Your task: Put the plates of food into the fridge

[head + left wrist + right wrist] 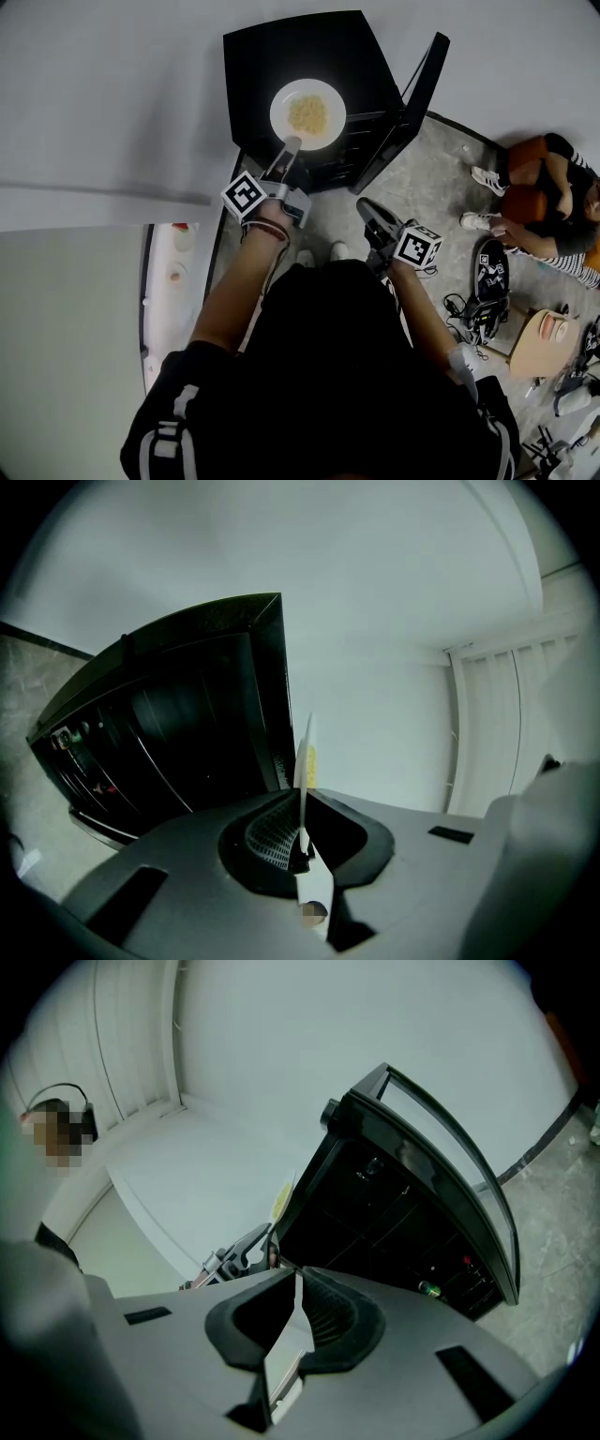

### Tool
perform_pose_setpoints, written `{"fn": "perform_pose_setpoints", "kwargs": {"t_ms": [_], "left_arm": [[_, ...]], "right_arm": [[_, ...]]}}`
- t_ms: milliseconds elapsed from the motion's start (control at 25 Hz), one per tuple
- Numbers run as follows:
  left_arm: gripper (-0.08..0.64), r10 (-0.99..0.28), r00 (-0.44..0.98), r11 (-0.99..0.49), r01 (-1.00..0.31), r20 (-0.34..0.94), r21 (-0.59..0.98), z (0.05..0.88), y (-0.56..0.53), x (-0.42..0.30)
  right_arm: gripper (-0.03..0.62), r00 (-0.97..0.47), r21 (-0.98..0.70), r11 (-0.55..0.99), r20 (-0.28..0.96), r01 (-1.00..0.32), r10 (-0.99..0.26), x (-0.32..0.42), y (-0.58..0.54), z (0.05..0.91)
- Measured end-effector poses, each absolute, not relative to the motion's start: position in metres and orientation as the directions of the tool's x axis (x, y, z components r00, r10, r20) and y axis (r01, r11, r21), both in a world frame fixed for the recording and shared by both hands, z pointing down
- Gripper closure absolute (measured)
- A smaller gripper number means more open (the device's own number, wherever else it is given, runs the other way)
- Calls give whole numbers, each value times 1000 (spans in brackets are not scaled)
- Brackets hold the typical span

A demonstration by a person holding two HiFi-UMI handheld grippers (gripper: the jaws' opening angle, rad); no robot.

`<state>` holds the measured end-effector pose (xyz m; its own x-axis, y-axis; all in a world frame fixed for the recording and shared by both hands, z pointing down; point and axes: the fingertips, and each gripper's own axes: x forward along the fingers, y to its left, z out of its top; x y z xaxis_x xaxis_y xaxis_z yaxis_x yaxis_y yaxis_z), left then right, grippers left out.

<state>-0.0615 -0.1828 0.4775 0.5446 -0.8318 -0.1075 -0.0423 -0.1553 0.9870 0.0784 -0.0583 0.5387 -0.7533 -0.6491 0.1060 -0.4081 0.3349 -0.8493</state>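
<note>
My left claw [302, 841] pinches the rim of the plate [307, 114] over the fridge [272, 56] top; my right claw [297, 1283] is closed on nothing. With this one-edge grip the plate could sag and spill its food, or clip the open door [412, 103].

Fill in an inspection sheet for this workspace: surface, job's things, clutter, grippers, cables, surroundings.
Surface: fridge, black top, bare around the plate; grey speckled floor.
Job's things: white plate of yellow food over the fridge top; whether it rests there or is lifted cannot be told. Fridge door stands open.
Clutter: wooden board and dark gear on the floor at right.
Grippers: left gripper shut on the plate's rim; right gripper shut, empty, in front of the fridge.
Cables: black cables tangled on the floor at right.
Surroundings: white wall; seated person at right.
</note>
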Motion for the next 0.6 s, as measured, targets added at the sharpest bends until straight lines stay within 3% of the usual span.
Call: {"fn": "perform_pose_setpoints", "kwargs": {"t_ms": [600], "left_arm": [[526,-822,564,-89,8,-78,996,488,-131,-54]], "right_arm": [[568,-779,-861,331,112,-386,-617,68,-50,547]]}}
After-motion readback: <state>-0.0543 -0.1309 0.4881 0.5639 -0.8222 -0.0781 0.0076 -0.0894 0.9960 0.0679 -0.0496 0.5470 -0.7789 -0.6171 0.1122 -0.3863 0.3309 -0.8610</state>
